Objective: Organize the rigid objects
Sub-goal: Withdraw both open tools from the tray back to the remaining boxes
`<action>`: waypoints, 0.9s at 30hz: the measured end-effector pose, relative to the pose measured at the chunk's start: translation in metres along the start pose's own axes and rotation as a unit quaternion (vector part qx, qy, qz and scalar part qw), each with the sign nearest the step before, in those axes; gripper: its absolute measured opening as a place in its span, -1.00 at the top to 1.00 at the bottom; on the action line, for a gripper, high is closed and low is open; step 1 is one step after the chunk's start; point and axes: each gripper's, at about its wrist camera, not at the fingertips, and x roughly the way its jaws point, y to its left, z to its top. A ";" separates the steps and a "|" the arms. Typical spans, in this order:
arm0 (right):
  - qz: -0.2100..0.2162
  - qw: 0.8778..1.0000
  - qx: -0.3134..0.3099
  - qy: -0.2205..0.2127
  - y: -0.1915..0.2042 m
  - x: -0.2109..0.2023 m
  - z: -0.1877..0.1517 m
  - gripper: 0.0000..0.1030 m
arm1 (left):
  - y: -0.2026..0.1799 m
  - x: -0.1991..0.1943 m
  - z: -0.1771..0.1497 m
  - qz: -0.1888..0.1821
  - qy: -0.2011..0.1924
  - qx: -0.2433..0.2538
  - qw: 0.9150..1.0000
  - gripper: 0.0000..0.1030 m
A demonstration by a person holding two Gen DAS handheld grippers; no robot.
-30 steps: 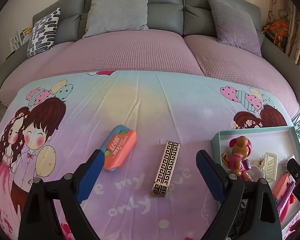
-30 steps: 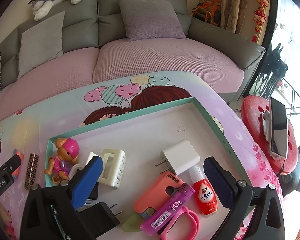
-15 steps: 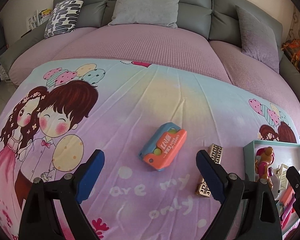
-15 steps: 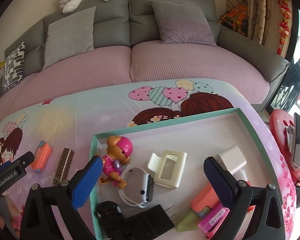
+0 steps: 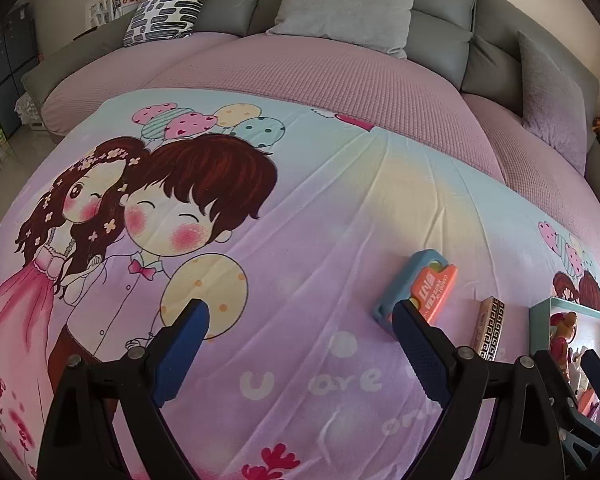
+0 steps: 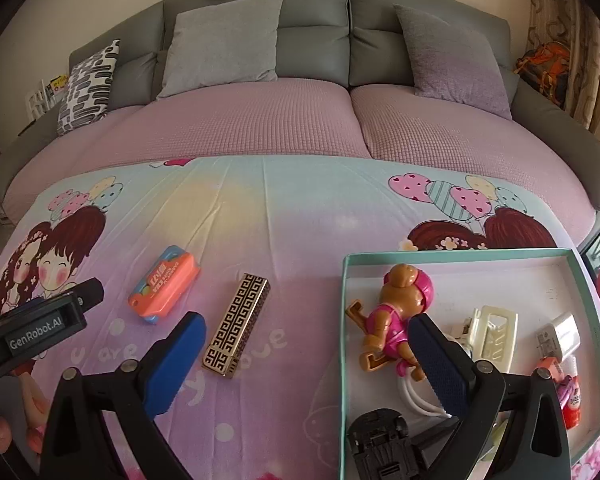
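Observation:
An orange and blue case (image 5: 420,288) (image 6: 166,286) lies on the cartoon-print cloth. To its right lies a gold and black patterned bar (image 5: 489,330) (image 6: 238,330). My left gripper (image 5: 298,320) hangs open over bare cloth, left of the case, with nothing between its fingers. My right gripper (image 6: 306,328) is also open, above the left rim of the teal-edged tray (image 6: 440,254). The bar sits just inside its left finger. Its right finger overlaps a pink and brown dog toy (image 6: 396,312) in the tray.
The tray also holds a cream clip (image 6: 494,336), a white charger (image 6: 560,334), a black toy car (image 6: 380,448), a white cable and a red bottle (image 6: 570,404). A grey sofa (image 6: 312,48) with cushions and a pink cover runs behind the table.
Both grippers have shifted left across the table. The case and bar slid right in the left wrist view. The right gripper left the tray's middle for its left rim. Jaws stayed open.

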 end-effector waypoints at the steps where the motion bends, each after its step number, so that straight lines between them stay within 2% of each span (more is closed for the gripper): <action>1: 0.001 1.000 -0.002 0.003 0.004 0.002 -0.001 -0.98 | 0.004 0.001 0.000 0.003 0.001 -0.005 1.000 -0.81; 9: 0.020 1.000 0.014 0.004 0.014 0.010 -0.003 -0.98 | 0.022 0.009 0.001 0.015 0.008 -0.020 1.000 -0.81; 15: 0.016 1.000 0.014 0.008 0.018 0.016 -0.004 -0.97 | 0.022 0.014 0.002 0.013 0.013 -0.019 1.000 -0.81; 22: 0.025 1.000 0.010 0.006 0.023 0.019 -0.005 -0.82 | 0.014 0.018 0.002 0.009 0.018 -0.007 1.000 -0.81; 24: 0.030 0.999 0.013 0.008 0.023 0.021 -0.006 -0.64 | 0.011 0.018 0.003 0.008 0.019 -0.004 1.000 -0.81; 27: 0.034 0.999 0.018 0.015 0.021 0.027 -0.007 -0.61 | 0.007 0.021 0.003 0.007 0.021 0.002 1.000 -0.81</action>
